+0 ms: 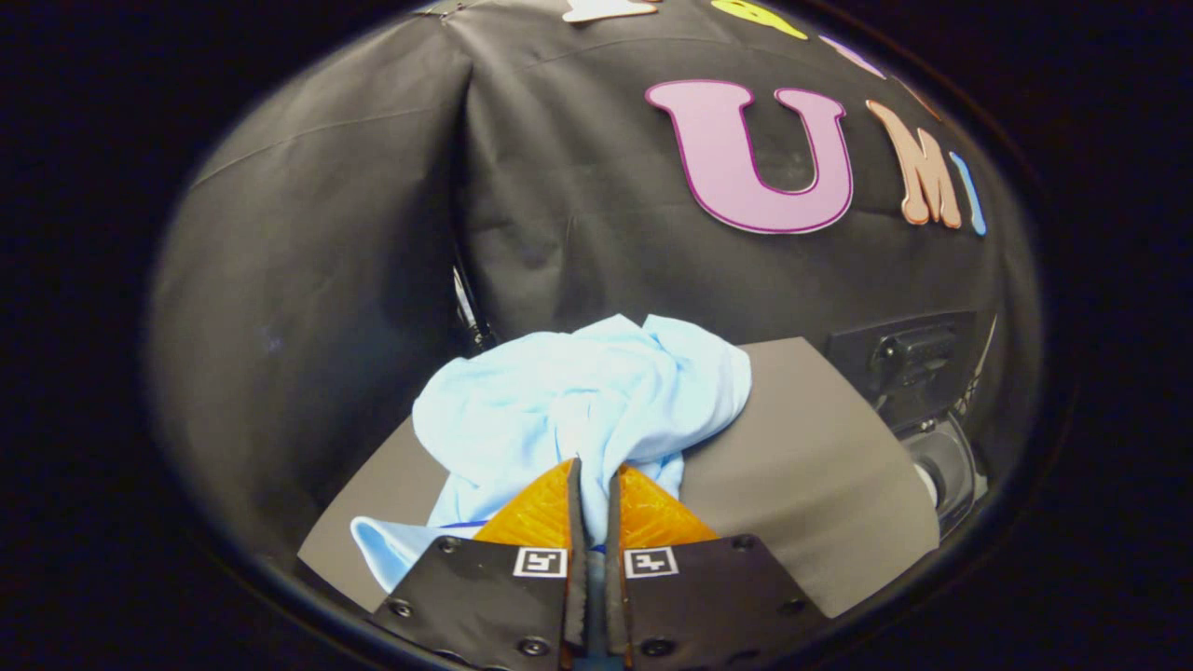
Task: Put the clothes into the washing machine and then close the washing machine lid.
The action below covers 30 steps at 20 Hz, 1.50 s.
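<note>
Gripper (595, 471) fingers nearly together, pinching pale blue garment (578, 401), bunched folds hiding its shape

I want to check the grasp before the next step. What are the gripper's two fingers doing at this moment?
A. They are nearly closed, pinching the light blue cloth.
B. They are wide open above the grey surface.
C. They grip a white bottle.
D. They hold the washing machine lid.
A. The gripper has its fingers drawn almost together, with a fold of the light blue cloth caught between their tips, above the grey surface.
</note>
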Each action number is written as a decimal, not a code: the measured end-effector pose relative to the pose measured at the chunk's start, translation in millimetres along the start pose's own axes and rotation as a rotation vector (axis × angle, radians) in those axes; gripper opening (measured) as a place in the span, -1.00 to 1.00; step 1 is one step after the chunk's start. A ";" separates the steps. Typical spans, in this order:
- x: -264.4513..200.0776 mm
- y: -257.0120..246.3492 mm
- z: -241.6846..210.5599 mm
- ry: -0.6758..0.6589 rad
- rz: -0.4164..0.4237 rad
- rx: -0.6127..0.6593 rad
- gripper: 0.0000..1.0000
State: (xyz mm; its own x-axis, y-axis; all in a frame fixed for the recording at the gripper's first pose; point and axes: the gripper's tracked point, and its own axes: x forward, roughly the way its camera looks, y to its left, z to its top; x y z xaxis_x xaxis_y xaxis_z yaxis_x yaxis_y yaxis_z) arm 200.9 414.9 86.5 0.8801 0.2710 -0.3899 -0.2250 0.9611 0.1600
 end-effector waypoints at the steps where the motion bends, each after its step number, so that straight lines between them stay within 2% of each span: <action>1: -2.5 0.6 1.1 -0.005 -0.020 -0.036 -0.84; 7: -3.9 -1.4 -0.4 0.017 -0.084 -0.140 -0.83; 11: -3.1 -7.0 -1.1 0.005 -0.097 -0.103 -0.81; 15: -2.8 -6.8 0.8 0.012 -0.059 -0.162 -0.71; 17: 5.5 0.6 -5.6 0.015 -0.045 -0.124 -0.67; 21: -6.4 2.7 -2.2 -0.009 -0.075 -0.123 -0.59; 24: -11.5 0.3 1.4 -0.042 -0.112 -0.127 -0.95; 30: -35.6 -2.9 27.7 -0.219 -0.121 -0.144 -0.95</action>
State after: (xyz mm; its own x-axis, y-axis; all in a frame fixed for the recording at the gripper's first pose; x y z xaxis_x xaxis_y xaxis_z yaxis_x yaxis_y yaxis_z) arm 181.8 401.0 125.0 0.9700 0.1509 -0.1906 -0.1560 0.9877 -0.0120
